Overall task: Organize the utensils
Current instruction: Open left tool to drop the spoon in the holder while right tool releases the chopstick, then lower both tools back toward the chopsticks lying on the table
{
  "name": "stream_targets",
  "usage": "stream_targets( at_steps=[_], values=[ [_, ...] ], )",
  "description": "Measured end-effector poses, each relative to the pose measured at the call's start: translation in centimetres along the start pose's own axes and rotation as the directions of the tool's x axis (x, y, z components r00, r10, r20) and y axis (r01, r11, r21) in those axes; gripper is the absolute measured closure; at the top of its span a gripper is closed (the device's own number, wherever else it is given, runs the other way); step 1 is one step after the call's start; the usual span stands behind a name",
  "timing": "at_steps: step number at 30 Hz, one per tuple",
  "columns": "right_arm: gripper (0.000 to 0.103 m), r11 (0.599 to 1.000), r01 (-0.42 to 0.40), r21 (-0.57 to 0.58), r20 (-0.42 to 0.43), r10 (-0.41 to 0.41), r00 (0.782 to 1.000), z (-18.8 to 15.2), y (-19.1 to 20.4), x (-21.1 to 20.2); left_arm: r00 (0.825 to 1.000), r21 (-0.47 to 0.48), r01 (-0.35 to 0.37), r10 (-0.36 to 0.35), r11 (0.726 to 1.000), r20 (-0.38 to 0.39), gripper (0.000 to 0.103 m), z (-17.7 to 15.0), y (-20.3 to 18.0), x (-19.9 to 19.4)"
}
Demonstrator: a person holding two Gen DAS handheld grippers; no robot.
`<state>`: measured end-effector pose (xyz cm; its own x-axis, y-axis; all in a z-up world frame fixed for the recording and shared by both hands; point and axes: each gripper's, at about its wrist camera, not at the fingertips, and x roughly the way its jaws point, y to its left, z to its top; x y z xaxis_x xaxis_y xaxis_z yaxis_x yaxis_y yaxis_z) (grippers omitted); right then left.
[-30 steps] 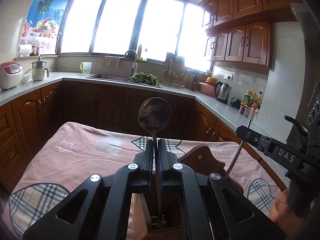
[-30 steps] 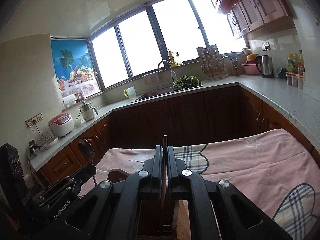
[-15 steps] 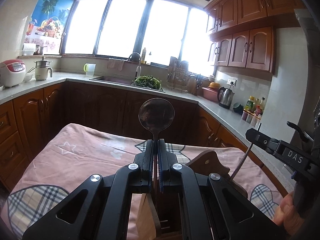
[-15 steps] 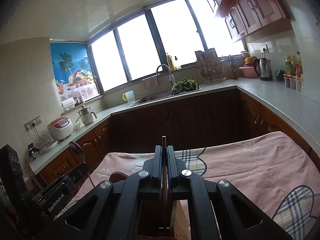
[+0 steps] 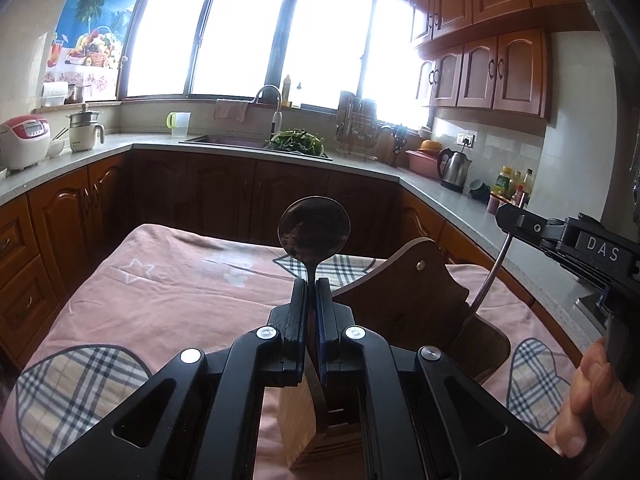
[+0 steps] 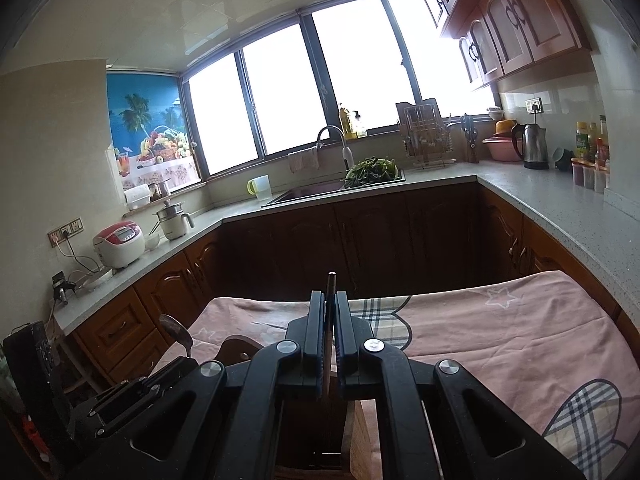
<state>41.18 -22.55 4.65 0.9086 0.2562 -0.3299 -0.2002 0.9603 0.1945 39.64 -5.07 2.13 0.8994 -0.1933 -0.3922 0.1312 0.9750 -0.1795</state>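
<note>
Item: left gripper [image 5: 311, 292]. Fingers pressed onto the neck of a metal spoon [image 5: 314, 228], bowl up, handle running down into a wooden holder [image 5: 404, 304] that stands on the pink cloth of the table [image 5: 180, 292].

Item: right gripper [image 6: 330, 312]. Fingers pinching a thin utensil seen edge-on, a stick-like handle [image 6: 331, 280]; its kind cannot be told. In the left view the shaft runs from this gripper slanting down into the same holder.

Item: holder. Dark shaped back panel, lighter wood box below; compartments mostly hidden behind both grippers.

Risks, as judged: two shafts share one holder, so a sideways pull on either may lever the holder over or drag it across the loose cloth. Releasing the spoon while it leans may let it knock against the other utensil.

Change from the earlier frames: the left gripper sits higher and further left of the holder, whose back panel now shows more fully; both grips are unchanged, and the spoon's bowl appears slightly raised.
</note>
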Motion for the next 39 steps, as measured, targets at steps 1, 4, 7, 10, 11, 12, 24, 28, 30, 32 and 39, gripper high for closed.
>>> stream_targets(
  at_steps=[1,4,7,10,11,12,24,28,30,32,39],
  values=[
    [0.098,1.000,0.001,0.007,-0.003,-0.001,1.000,0.0,-0.3,0.0,1.000,0.001,-0.001,0.001,1.000,-0.003,0.099,0.0,0.0,0.0],
    [0.097,1.000,0.004,0.030,-0.021,-0.003,1.000,0.1,-0.9,0.4,1.000,0.002,-0.003,0.003,1.000,-0.013,0.099,0.1,-0.1,0.0],
    [0.094,0.999,0.005,0.054,-0.052,-0.003,0.999,-0.2,-1.4,1.0,1.000,-0.002,0.003,-0.003,1.000,-0.021,0.099,0.4,0.0,0.0],
    [0.094,0.997,0.004,0.071,-0.067,0.001,0.998,-0.7,-2.0,1.1,1.000,-0.001,0.002,-0.002,1.000,-0.023,0.099,0.4,0.0,-0.1],
    [0.094,0.997,0.004,0.075,-0.068,0.001,0.998,-0.8,-2.0,1.0,1.000,-0.001,0.002,-0.002,1.000,-0.023,0.099,0.5,0.0,-0.1],
    [0.094,0.997,0.004,0.078,-0.070,0.002,0.998,-0.9,-2.1,1.0,1.000,-0.002,0.003,-0.003,1.000,-0.024,0.099,0.6,0.0,-0.1],
    [0.042,0.990,-0.008,0.140,-0.057,0.016,0.998,-0.5,-2.7,-1.7,1.000,-0.017,-0.005,0.004,1.000,-0.022,0.055,0.6,0.7,-2.3],
    [0.030,0.985,-0.019,0.173,-0.044,0.027,0.999,-0.6,-3.1,-3.9,0.999,-0.023,-0.020,0.019,1.000,-0.043,0.036,0.5,1.3,-4.1],
    [0.024,0.983,-0.021,0.183,-0.034,0.027,0.999,-1.0,-3.2,-5.5,0.998,-0.031,-0.032,0.031,0.999,-0.047,0.029,0.3,1.8,-5.5],
    [0.018,0.982,-0.021,0.188,-0.028,0.027,0.999,-1.4,-3.0,-7.1,0.998,-0.039,-0.035,0.033,0.999,-0.060,0.021,-0.1,2.2,-7.0],
    [0.010,0.983,-0.021,0.180,-0.038,0.028,0.999,-3.8,-2.2,-12.9,0.993,-0.071,-0.046,0.037,0.996,-0.115,0.017,-2.6,3.3,-12.4]
  ],
)
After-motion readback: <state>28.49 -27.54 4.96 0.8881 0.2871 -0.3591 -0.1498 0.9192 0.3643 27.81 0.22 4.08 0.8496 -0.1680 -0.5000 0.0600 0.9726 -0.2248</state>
